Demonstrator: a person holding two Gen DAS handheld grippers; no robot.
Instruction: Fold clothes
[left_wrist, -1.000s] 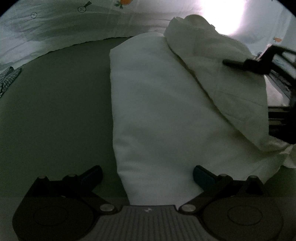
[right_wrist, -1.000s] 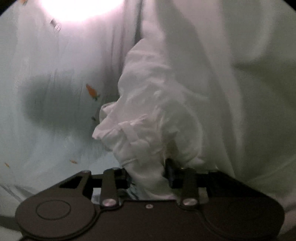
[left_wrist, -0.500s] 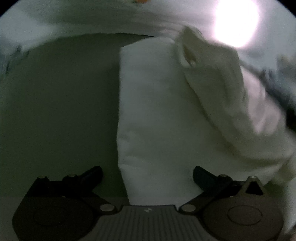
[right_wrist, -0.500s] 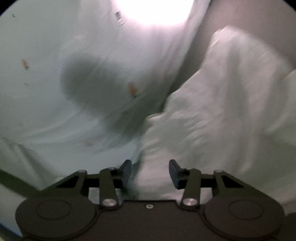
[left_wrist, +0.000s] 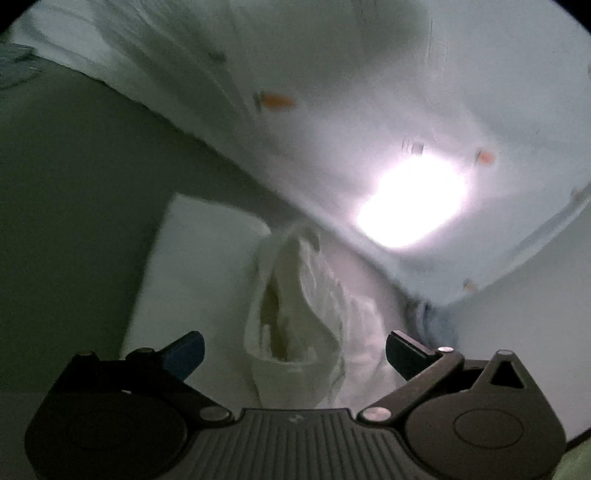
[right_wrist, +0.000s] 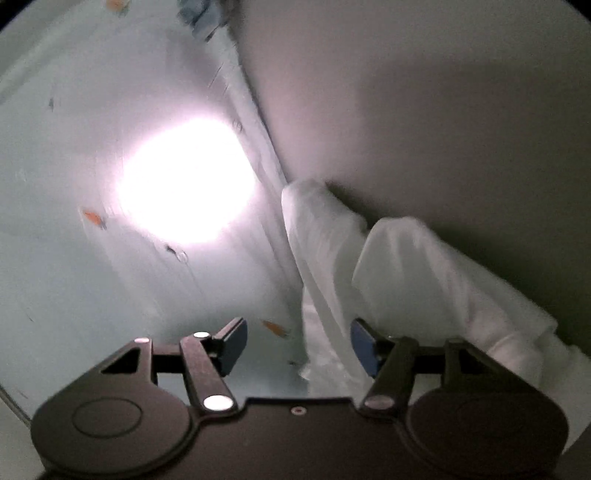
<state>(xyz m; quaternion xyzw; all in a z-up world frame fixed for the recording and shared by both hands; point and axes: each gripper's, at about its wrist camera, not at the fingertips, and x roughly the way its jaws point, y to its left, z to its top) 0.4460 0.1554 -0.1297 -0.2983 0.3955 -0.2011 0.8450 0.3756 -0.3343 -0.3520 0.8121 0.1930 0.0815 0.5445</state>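
Observation:
A white garment (left_wrist: 207, 266) lies on the dark surface (left_wrist: 74, 206), its left part folded flat. Its rumpled upper layer (left_wrist: 295, 317) shows an open fold. My left gripper (left_wrist: 295, 350) stands open and wide just above the garment, and its pads do not touch the cloth. In the right wrist view the same white garment (right_wrist: 413, 266) lies bunched along the edge of the surface. The right gripper (right_wrist: 298, 345) is opening its jaws. A hem of the cloth reaches between the fingers near the right fingertip (right_wrist: 364, 349), but the pads do not press on it.
A pale sheet with small carrot prints (left_wrist: 332, 92) hangs behind the surface, with a bright glare (left_wrist: 410, 203) on it. A checked cloth (left_wrist: 14, 66) lies at the far left. A bluish cloth (left_wrist: 432, 325) sits by the sheet's lower edge.
The right gripper has let go of the white cloth, opened and drawn back from it. The left gripper has risen and rolled, and now looks more at the sheet.

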